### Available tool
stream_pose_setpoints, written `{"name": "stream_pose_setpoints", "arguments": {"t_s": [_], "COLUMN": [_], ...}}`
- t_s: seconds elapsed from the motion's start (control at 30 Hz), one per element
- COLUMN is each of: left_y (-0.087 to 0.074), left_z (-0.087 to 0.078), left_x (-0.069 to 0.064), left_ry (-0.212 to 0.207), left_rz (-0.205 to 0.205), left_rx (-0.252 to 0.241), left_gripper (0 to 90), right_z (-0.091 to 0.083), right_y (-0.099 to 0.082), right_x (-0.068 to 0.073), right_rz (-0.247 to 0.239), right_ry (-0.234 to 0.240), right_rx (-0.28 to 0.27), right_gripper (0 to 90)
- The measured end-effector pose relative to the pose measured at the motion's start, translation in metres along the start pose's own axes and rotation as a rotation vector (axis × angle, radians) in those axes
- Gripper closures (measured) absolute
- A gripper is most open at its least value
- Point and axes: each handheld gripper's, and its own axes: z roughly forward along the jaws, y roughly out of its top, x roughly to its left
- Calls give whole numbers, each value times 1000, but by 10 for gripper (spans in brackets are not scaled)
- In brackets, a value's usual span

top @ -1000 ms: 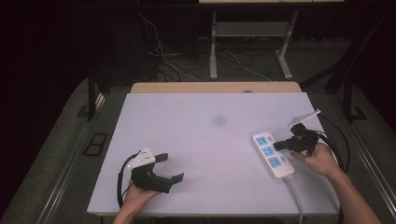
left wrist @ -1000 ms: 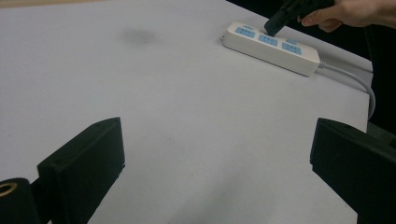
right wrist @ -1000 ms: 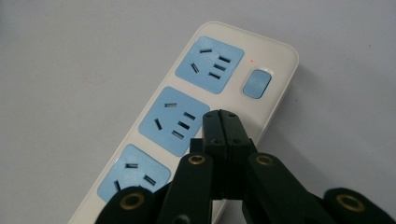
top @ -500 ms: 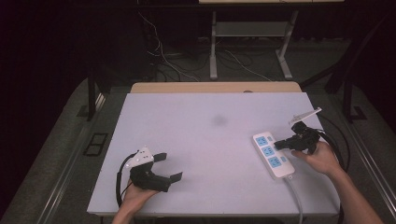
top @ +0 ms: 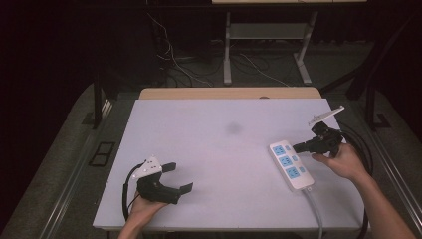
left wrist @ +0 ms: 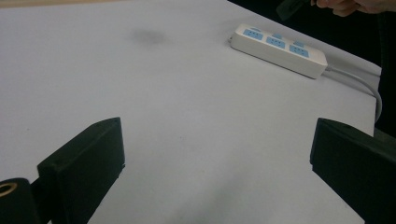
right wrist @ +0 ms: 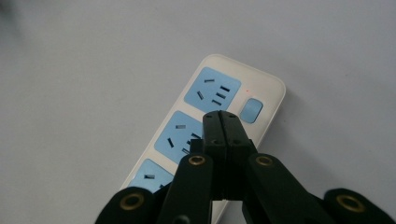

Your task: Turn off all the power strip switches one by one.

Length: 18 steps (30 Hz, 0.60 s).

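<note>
One power strip [top: 291, 166], three blue sockets, one table [top: 214, 149], two grippers.

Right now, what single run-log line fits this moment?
right hand-held gripper: shut, empty, above power strip | left hand-held gripper: open, empty | table: power strip at right

A white table top [top: 209, 144] sits lit in a dark room, a strip of bare wood [top: 229, 93] along its far edge. Beyond it, loose cables [top: 179, 64] trail over grey carpet [top: 64, 149] beneath a metal-legged bench [top: 263, 35].
</note>
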Motion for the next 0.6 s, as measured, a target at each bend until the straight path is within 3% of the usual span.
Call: {"name": "stream_pose_setpoints", "arguments": {"t_s": [0.3,0.6], "left_y": [0,0], "left_z": [0,-1], "left_x": [0,1], "left_ry": [0,1], "left_rz": [-1,-5], "left_rx": [-7,-11], "left_gripper": [16,16], "right_z": [-6,3], "right_y": [14,21], "right_x": [0,-5], "right_rz": [-10,0], "right_ry": [-15,-21], "right_rx": [2,16], "right_gripper": [900,900]}}
